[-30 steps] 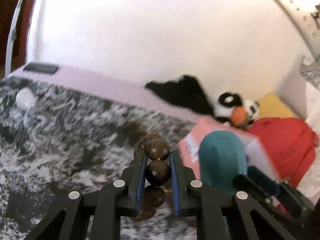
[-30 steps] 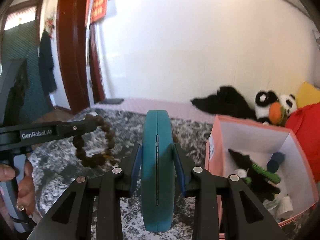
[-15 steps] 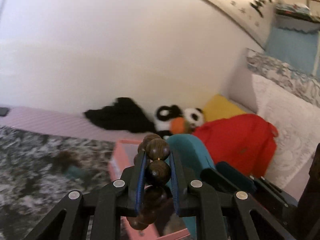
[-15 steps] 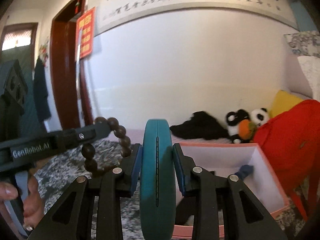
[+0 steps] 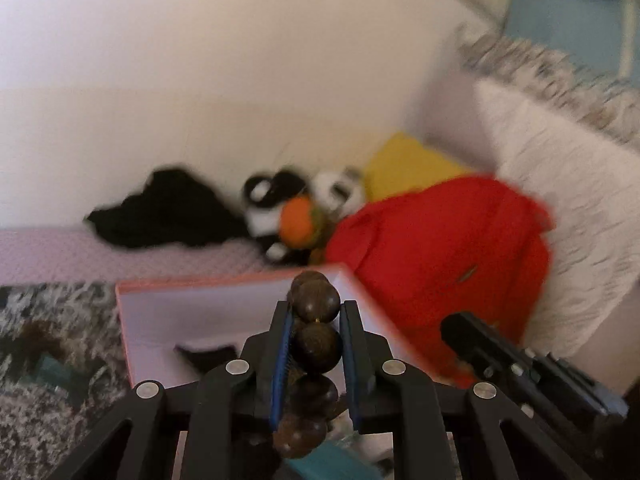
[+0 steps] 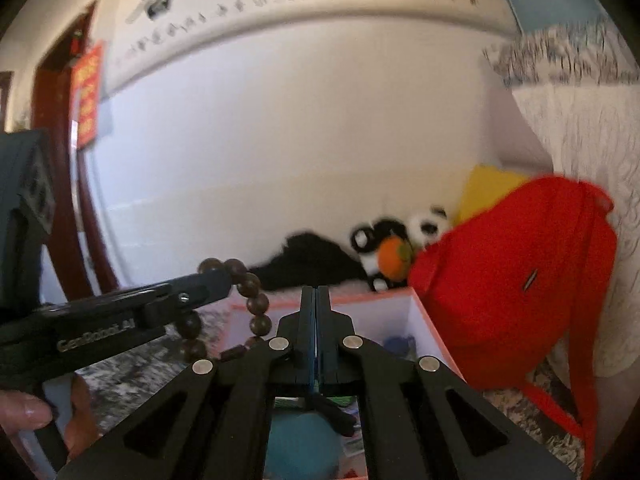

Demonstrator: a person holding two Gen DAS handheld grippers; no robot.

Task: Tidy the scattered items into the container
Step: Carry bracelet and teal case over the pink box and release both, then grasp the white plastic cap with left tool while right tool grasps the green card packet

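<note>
Holding the bead bracelet (image 5: 314,322) between your left gripper's (image 5: 313,354) slightly parted jaws, you hover over the pink box's (image 5: 200,280) far wall. Right view: right gripper (image 6: 313,336) fully closed, empty; teal case (image 6: 300,446) lies inside the box below.

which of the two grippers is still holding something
The left gripper: the brown bead bracelet sits between its blue pads over the pink box. The right gripper is shut with nothing between its fingers.
</note>
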